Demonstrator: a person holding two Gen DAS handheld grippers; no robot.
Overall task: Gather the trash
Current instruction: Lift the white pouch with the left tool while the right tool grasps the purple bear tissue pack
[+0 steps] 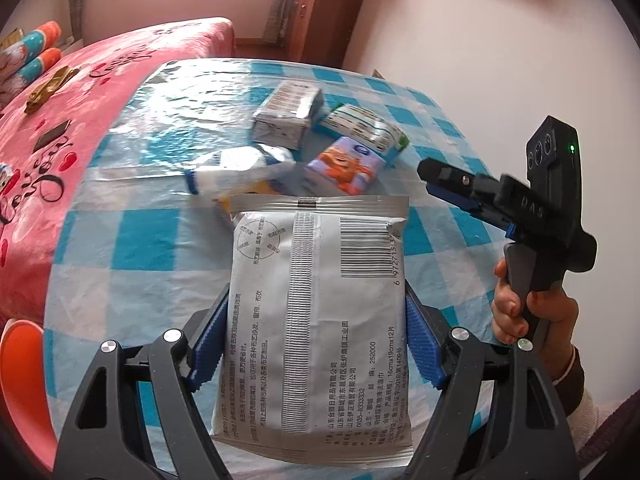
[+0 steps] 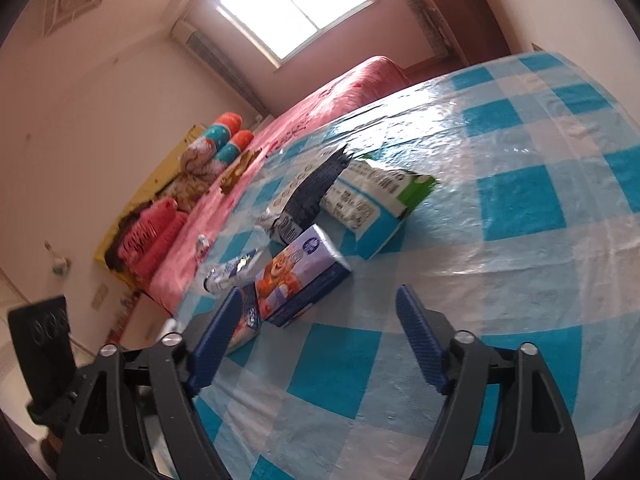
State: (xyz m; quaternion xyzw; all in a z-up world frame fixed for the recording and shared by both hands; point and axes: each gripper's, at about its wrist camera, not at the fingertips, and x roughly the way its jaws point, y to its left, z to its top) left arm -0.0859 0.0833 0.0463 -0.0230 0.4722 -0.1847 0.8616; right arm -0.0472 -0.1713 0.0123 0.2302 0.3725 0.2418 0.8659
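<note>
My left gripper (image 1: 316,312) is shut on a white wet-wipe packet (image 1: 320,320), printed back side up, held above the checked table (image 1: 120,260). Beyond it lie a purple carton with an orange cartoon (image 1: 344,168), a green and white carton (image 1: 368,128), a silver grey carton (image 1: 288,114) and a crumpled white and blue wrapper (image 1: 240,168). My right gripper (image 2: 320,308) is open and empty above the table, just short of the purple carton (image 2: 304,276). It shows in the left wrist view (image 1: 452,184) at the right, held by a hand.
A bed with a pink cover (image 1: 60,100) and rolled pillows (image 2: 224,136) stands left of the table. A wooden cabinet (image 1: 320,12) is by the far wall. An orange object (image 1: 20,360) sits at the left edge.
</note>
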